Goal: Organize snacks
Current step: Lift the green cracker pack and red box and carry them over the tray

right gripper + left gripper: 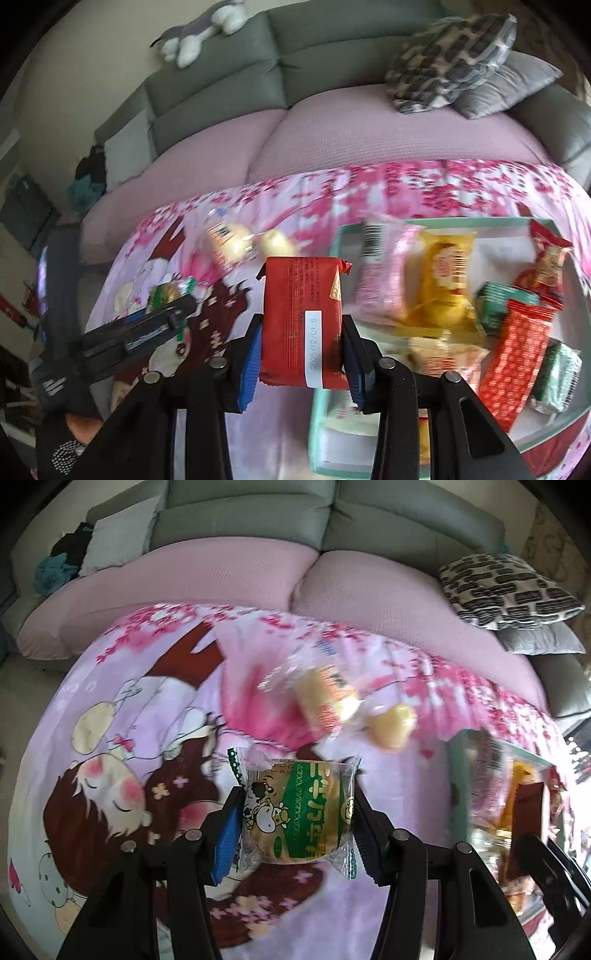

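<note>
My left gripper (297, 812) is shut on a green-and-white cow-print snack packet (295, 812) and holds it above the cartoon blanket (110, 738). My right gripper (301, 341) is shut on a red snack packet (301, 317) and holds it at the left edge of the mint-green box (424, 223). The box holds several packets: a pink one (384, 269), a yellow one (443, 280), red ones (517, 354) and a green one (557, 373). A clear pack of yellow cakes (332, 698) lies on the blanket; it also shows in the right wrist view (240, 240). The left gripper (177, 314) shows in the right wrist view.
The blanket lies in front of a pink-covered grey sofa (258, 576). A black-and-white patterned cushion (509, 587) and a grey cushion (543, 638) sit at the sofa's right end. The mint box (458, 768) stands at the right in the left wrist view.
</note>
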The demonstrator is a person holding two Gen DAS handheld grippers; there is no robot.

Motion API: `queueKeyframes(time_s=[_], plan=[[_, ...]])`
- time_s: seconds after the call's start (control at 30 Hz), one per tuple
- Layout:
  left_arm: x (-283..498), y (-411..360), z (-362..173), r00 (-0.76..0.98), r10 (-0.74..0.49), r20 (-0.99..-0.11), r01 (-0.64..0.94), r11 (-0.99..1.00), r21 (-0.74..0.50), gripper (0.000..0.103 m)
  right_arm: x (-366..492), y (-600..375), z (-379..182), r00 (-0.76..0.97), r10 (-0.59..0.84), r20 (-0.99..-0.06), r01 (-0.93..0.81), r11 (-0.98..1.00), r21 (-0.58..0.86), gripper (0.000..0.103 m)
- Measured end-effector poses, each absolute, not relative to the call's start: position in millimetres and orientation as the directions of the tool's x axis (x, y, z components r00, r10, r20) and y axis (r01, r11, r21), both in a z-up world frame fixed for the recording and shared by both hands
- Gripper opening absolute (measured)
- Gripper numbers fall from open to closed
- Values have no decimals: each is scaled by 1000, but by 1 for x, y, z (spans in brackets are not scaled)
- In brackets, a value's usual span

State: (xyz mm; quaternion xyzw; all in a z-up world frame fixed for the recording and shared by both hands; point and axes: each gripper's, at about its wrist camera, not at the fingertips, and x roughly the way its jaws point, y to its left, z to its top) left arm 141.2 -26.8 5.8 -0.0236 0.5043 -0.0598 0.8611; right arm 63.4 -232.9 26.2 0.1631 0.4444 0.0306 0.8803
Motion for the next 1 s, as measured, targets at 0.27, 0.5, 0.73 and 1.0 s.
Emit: queueKeyframes(time_s=[0.27, 0.5, 0.73, 1.0], plan=[[124, -75, 22, 477, -243, -845, 204, 965, -162, 57, 47, -321, 25, 627, 63, -777, 310, 894, 323, 42], [109, -129, 29, 443, -319, -838, 336, 925, -175, 57, 20, -391, 16, 602, -53, -797, 488, 814, 314, 42], [93, -185, 17, 390, -355, -850, 448, 879, -162, 57, 5, -426, 7, 574, -87, -814, 562, 765, 315, 42], [93, -203, 1, 369, -355, -859, 488, 860, -146, 58, 6, -431, -6, 552, -67, -831, 570, 757, 318, 42]])
